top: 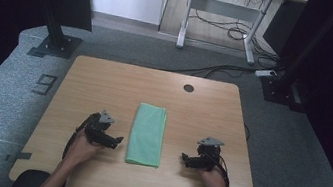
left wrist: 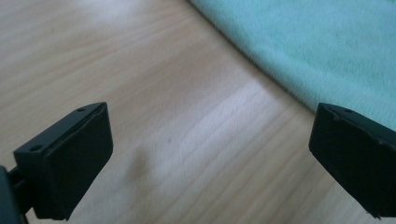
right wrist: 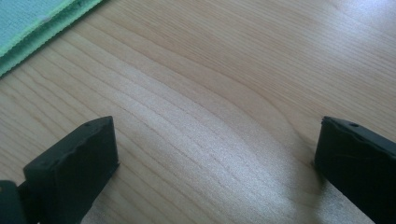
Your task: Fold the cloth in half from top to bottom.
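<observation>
Left tool (top: 119,140), right tool (top: 184,158) agape beside folded green cloth (top: 147,133).

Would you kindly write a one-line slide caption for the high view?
Folded green cloth on a wooden table, flanked by the open left gripper and right gripper.

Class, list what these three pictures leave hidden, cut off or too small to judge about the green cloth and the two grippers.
- Green cloth: number of folded layers, too small in the high view.
- Cloth in the left gripper view: cut off by the top and right edges, blurred.
- Left gripper and right gripper: jaw tips too small in the high view.
- Table: near edge partly hidden by forearms.
</observation>
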